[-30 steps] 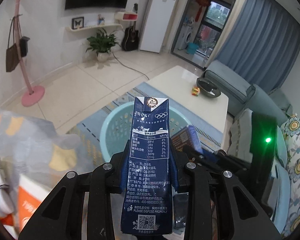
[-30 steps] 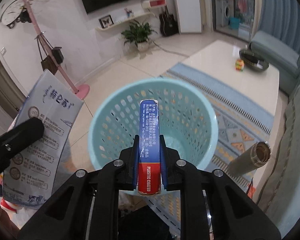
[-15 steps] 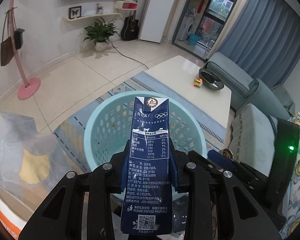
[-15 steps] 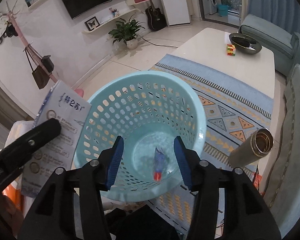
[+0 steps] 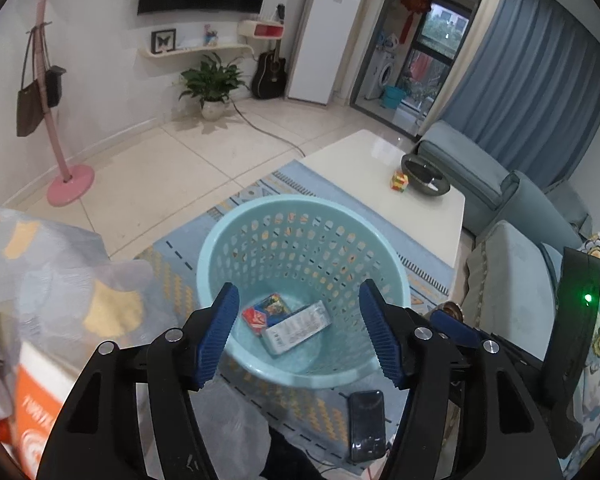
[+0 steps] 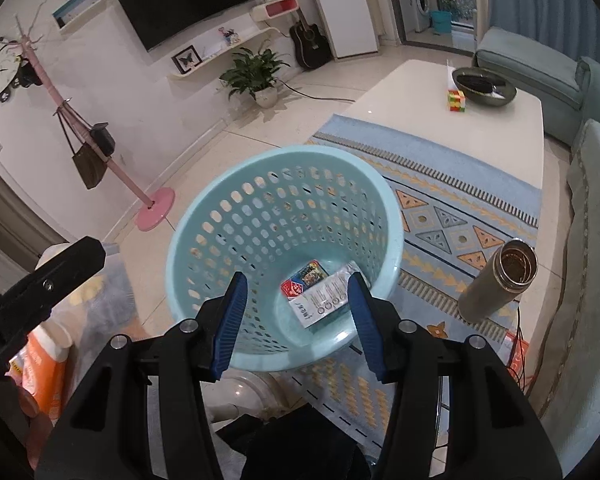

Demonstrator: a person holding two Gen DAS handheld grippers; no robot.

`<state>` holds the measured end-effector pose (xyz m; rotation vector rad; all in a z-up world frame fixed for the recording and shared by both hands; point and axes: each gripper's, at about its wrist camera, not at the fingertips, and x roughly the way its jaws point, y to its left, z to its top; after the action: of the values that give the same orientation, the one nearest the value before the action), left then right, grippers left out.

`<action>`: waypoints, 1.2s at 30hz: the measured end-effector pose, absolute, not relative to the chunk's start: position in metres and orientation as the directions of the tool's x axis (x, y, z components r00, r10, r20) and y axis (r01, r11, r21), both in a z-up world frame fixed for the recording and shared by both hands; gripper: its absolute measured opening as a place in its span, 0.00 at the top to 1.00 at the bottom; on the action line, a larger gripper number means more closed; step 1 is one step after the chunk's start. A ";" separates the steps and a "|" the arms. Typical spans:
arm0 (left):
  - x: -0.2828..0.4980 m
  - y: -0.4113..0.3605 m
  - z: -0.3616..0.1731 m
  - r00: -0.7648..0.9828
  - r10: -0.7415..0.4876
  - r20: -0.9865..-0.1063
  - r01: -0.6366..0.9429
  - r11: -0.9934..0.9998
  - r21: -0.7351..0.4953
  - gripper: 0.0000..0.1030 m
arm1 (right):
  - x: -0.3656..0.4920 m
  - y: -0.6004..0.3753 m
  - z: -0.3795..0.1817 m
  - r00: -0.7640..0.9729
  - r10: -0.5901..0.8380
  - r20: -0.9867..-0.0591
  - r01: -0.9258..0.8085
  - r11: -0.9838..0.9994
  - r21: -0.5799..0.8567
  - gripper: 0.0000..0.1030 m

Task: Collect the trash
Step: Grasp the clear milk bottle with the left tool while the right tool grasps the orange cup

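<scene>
The left gripper (image 5: 298, 332) hangs above the pale blue basket (image 5: 220, 240) with its jaws opening and nothing between them; the blue pads stand well apart, and the basket's floor shows through the gap. Down there, below and ahead of the jaws, a milk carton (image 5: 298, 326) lies flat on its side, and a small red and blue card box (image 5: 266, 312) lies just beside it, toward the left pad, the two touching or overlapping at one edge. The right gripper (image 6: 296, 320) also points down into the basket, jaws parted at a middling width and gripping nothing; between its pads the same carton (image 6: 324, 300) and box (image 6: 304, 280) rest on the basket's bottom. Left of the right jaws, one black finger of the left gripper (image 6: 48, 280) reaches in from the edge. Right of the right jaws, outside the basket, a metal flask (image 6: 500, 286) stands open-topped by the patterned rug (image 6: 460, 184). Below the left jaws and nearer the camera, a dark phone (image 5: 366, 426) lies flat just outside the basket wall.
</scene>
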<state>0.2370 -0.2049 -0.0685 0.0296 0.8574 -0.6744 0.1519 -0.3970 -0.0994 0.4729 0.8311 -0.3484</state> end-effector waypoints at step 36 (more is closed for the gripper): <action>0.169 0.177 -0.035 0.721 -0.184 -0.668 0.142 0.983 -0.117 0.19 | 0.177 -0.147 -0.050 0.655 0.113 -0.747 0.054 0.979 0.195 0.25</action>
<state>0.1689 0.1774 -0.0349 -0.0592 0.7440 -0.1798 0.1775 -0.1467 -0.0499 0.2079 0.8577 0.0335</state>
